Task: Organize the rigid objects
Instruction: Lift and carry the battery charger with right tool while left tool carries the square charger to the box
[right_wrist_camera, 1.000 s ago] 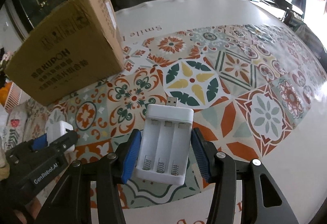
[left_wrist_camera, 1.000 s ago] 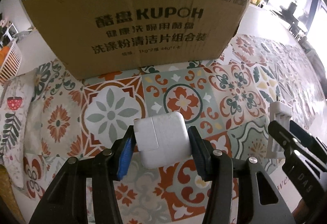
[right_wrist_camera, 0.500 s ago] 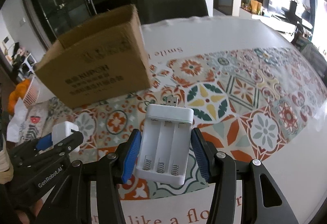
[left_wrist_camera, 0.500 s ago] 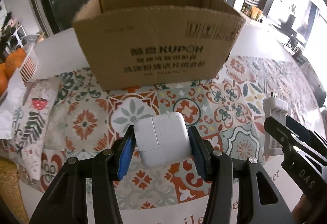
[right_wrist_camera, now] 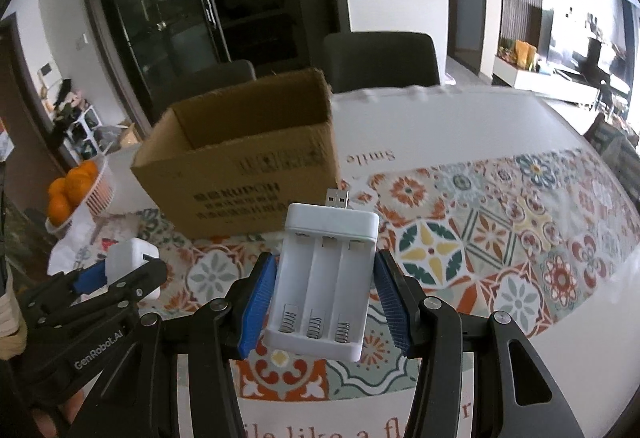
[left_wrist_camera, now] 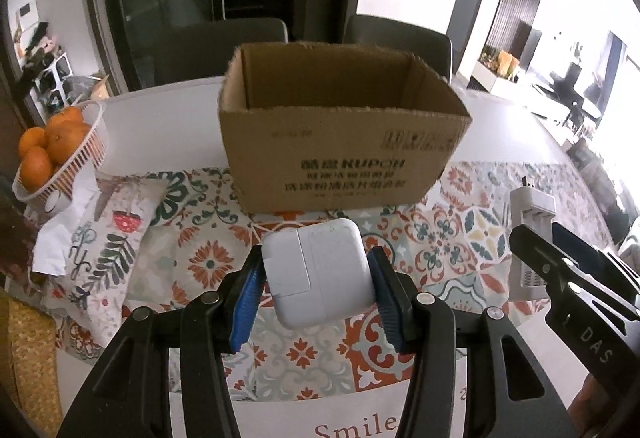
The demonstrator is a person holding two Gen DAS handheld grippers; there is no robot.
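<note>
Above the patterned tablecloth (left_wrist_camera: 208, 262) that covers the bench (right_wrist_camera: 440, 118), both grippers hang in the air, each with something white clamped between its blue pads. The left gripper (left_wrist_camera: 316, 290) has its jaws closed on a square white power adapter (left_wrist_camera: 318, 272), held by two opposite sides, its seamed face toward the camera. The right gripper (right_wrist_camera: 326, 302) has its jaws closed on a white three-slot battery charger (right_wrist_camera: 326, 284), gripped along its long sides; the slots are empty, the springs sit at the near end and a USB plug (right_wrist_camera: 336, 198) sticks out of the far end.

Beyond both grippers stands an open cardboard box (left_wrist_camera: 340, 142) with "KUPOH" and Chinese print on its near side. It rests on the bench partly over the far edge of the tablecloth, its top flaps gone or folded away, and what shows of its inside is bare brown card. In the left wrist view the charger (left_wrist_camera: 530, 222) and the right gripper (left_wrist_camera: 560, 278) appear at the right edge; in the right wrist view the adapter (right_wrist_camera: 130, 262) and the left gripper (right_wrist_camera: 116, 278) appear at lower left.

To the left of the box, a white basket of oranges (left_wrist_camera: 60, 154) sits near the bench edge, with a crumpled white cloth (left_wrist_camera: 60, 238) and a leaf-printed pouch (left_wrist_camera: 108, 238) just beside it. Dark chairs (right_wrist_camera: 380, 58) stand behind the bench.
</note>
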